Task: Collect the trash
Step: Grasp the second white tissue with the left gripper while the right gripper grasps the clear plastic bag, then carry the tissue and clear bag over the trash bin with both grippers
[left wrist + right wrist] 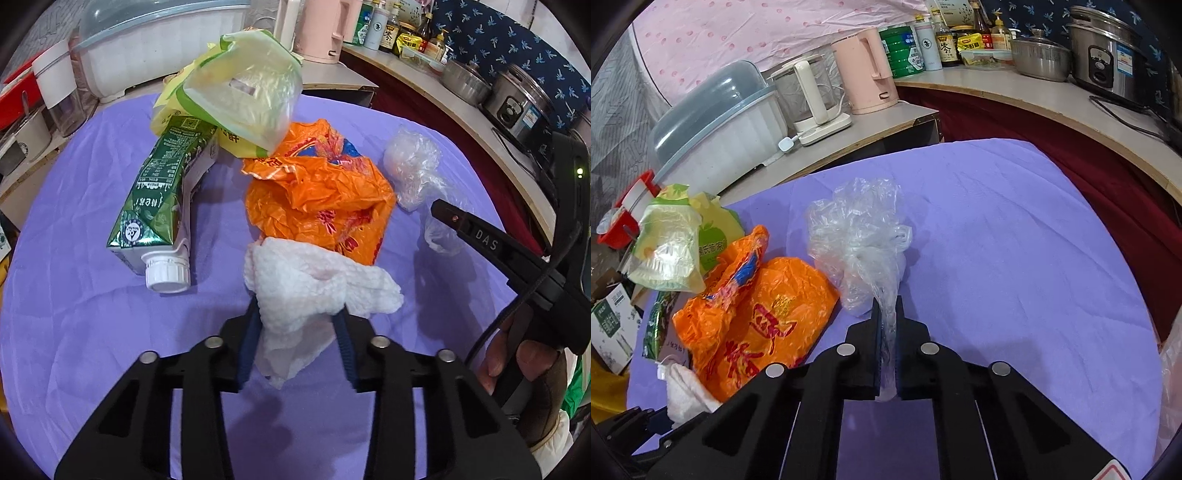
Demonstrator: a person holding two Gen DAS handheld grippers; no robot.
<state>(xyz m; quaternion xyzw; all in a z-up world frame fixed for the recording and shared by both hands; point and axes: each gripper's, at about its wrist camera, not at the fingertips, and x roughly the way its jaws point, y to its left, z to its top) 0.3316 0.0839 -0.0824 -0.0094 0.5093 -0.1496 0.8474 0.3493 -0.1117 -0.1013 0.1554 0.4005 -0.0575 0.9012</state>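
left hand-held gripper: clamped on white paper towel – wad bulges above the blue pads, loose tail hangs between the jaws
right hand-held gripper: pressed together on the thin tail of the clear plastic bag; film pinched flat between the pads, crumpled bulk lying ahead on the cloth
hand: fingers wrapped on the right tool's grip, at right edge of left view
orange plastic bag: crumpled, touching the towel's far side, mid-cloth; just left of the clear bag
green carton: lying on its side left of orange bag, white screw cap facing the camera
yellow-green packaging: piled behind carton, a clear pouch on top, leaning over the carton's far end
purple cloth: covers the worktop under all the trash
background: pink kettle, glass kettle, lidded white tub – on a side counter beyond the cloth; bottles, pots, rice cooker on the far curved counter
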